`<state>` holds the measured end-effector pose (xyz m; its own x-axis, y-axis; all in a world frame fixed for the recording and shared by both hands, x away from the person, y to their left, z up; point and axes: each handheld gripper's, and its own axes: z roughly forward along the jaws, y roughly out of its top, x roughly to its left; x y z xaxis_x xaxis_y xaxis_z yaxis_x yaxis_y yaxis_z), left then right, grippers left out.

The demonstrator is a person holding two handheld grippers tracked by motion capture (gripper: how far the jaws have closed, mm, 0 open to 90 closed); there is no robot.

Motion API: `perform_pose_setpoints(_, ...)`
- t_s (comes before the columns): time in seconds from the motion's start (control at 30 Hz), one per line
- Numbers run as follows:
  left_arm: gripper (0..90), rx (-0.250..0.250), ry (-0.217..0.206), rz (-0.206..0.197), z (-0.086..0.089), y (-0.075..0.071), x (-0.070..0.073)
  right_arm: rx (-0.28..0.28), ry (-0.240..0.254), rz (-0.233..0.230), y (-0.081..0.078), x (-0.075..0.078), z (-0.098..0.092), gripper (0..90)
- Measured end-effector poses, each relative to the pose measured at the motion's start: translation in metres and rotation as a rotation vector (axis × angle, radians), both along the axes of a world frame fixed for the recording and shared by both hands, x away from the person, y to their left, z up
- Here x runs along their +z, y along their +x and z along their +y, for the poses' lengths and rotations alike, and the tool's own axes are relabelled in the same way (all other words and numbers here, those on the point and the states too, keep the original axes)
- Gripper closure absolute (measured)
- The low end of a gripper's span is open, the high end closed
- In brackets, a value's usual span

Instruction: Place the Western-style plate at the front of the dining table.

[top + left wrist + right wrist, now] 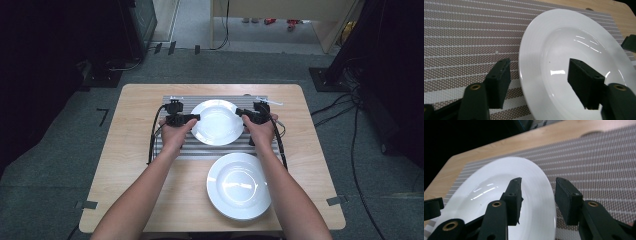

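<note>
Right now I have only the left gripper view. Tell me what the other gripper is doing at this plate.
Observer: The right gripper has its jaws open astride the opposite rim of the plate; the pads are not pressing on it.
Operator: Report anything else on the table.
Observer: A second white plate lies nearer the person, mostly on bare wood at the near edge of the mat.
Operator: Say whether the two plates touch.
Observer: They lie apart; the high view shows a narrow strip of mat between them.
</note>
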<state>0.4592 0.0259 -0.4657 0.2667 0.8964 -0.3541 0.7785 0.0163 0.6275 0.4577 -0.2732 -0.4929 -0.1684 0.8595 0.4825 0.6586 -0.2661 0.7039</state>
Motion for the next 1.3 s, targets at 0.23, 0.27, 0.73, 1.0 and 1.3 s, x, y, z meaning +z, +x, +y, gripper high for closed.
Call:
perform_pose_setpoints(0.23, 21.0, -0.037, 0.007, -0.035, 0.001, -0.009, 0.013, 0.0, -0.012, -0.039, -0.008, 0.021, -0.009, 38.3)
perform_pose_setpoints(0.27, 20.5, -0.058, 0.003, -0.052, 0.002, -0.015, 0.018, 0.008, -0.026, -0.037, -0.009, 0.025, -0.011, 36.8)
perform_pose_setpoints(0.73, 16.5, -0.082, 0.005, -0.126, 0.019, -0.047, 0.036, 0.092, -0.087, -0.088, -0.048, 0.045, -0.03, 28.4)
perform_pose_setpoints(1.0, 16.5, -0.082, 0.016, -0.137, 0.035, -0.069, 0.038, 0.11, -0.118, -0.113, -0.07, 0.048, -0.037, 27.9)
perform_pose_setpoints(1.3, 16.5, -0.045, 0.001, -0.15, 0.063, -0.094, 0.034, 0.112, -0.098, -0.112, -0.093, 0.048, -0.05, 27.3)
